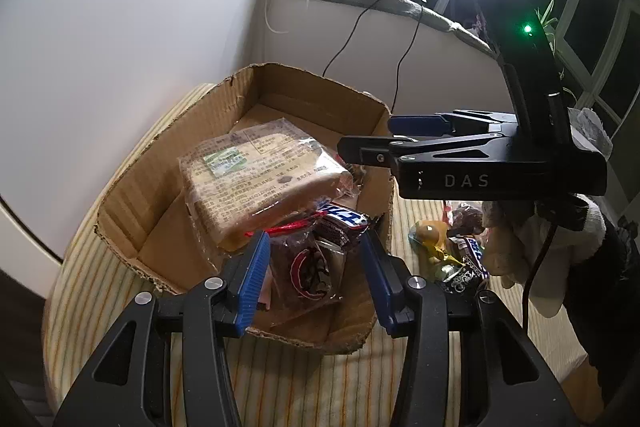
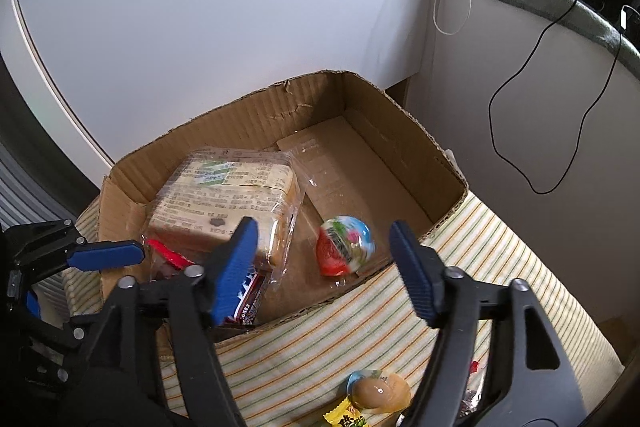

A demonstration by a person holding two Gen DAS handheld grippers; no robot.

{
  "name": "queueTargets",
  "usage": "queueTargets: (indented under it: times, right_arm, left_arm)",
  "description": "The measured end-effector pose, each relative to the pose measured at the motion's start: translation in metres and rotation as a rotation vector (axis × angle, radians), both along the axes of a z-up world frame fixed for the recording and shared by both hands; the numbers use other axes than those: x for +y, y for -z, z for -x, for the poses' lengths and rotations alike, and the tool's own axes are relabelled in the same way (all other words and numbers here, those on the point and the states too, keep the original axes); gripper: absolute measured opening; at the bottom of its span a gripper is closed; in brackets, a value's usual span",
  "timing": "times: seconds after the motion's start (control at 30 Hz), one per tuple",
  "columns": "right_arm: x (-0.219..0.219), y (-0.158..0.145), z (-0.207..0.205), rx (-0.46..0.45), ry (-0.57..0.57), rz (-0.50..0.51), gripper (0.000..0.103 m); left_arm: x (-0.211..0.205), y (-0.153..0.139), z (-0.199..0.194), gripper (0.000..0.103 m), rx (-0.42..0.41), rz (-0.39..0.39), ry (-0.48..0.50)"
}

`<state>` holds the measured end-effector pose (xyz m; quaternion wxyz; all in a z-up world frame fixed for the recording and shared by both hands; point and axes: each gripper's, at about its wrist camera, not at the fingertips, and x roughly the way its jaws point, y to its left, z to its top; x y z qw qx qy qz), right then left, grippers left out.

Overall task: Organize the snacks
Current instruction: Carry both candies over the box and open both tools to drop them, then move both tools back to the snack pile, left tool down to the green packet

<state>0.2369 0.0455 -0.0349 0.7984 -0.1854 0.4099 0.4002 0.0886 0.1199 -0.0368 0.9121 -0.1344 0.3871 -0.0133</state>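
Red-and-green domed jelly cup (image 2: 345,245) blurred in cardboard box (image 2: 404,131), both tools (image 2: 322,269) (image 1: 314,281) spread, empty.

Hidden and cut off

The bread bag (image 1: 256,179) covers the candy bars (image 1: 340,219) beneath; a yellow wrapper (image 2: 346,417) at 6 o'clock is cropped.
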Motion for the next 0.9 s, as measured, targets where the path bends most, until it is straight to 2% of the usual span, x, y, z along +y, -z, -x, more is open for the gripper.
queueTargets:
  times: [0.1,0.37,0.63,0.9]
  right_arm:
    - [-0.003,-0.004,0.003,-0.011,0.005,-0.003,0.082]
    - [-0.029,-0.022,0.013,-0.025,0.024,-0.028,0.087]
    - [-0.092,-0.036,0.033,-0.025,0.072,-0.038,0.09]
    - [-0.154,-0.029,0.048,0.031,0.139,-0.046,0.091]
  left_arm:
    - [-0.002,-0.003,0.004,0.046,-0.006,-0.002,-0.001]
    - [-0.018,-0.015,0.019,0.046,-0.04,-0.005,0.026]
    - [-0.053,-0.018,0.029,0.046,-0.051,0.004,0.099]
    - [-0.093,-0.007,0.036,0.046,-0.028,0.023,0.188]
